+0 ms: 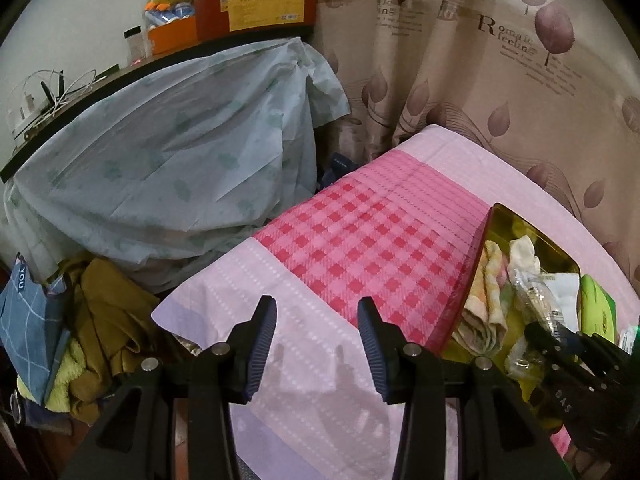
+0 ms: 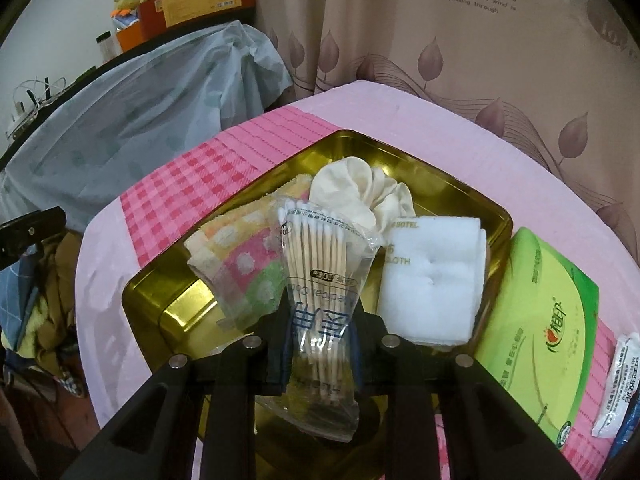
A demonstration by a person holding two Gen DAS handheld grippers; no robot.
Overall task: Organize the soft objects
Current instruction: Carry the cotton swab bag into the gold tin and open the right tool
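My right gripper (image 2: pixel 320 320) is shut on a clear bag of cotton swabs (image 2: pixel 316 252) and holds it over a gold tin tray (image 2: pixel 404 148). In the tray lie a colourful folded towel (image 2: pixel 236 244), a cream scrunchie (image 2: pixel 360 188) and a white folded cloth (image 2: pixel 432 280). My left gripper (image 1: pixel 316 320) is open and empty over the pink cloth-covered table (image 1: pixel 360 232), left of the tray (image 1: pixel 516 220). The right gripper with the swabs shows at the right edge of the left wrist view (image 1: pixel 540 320).
A green tissue pack (image 2: pixel 540 336) and a small white sachet (image 2: pixel 620 384) lie right of the tray. A pile of cloths (image 1: pixel 100 320) sits left of the table. A grey-green sheet (image 1: pixel 180 148) covers furniture behind, under a cluttered shelf. A curtain (image 1: pixel 500 80) hangs behind.
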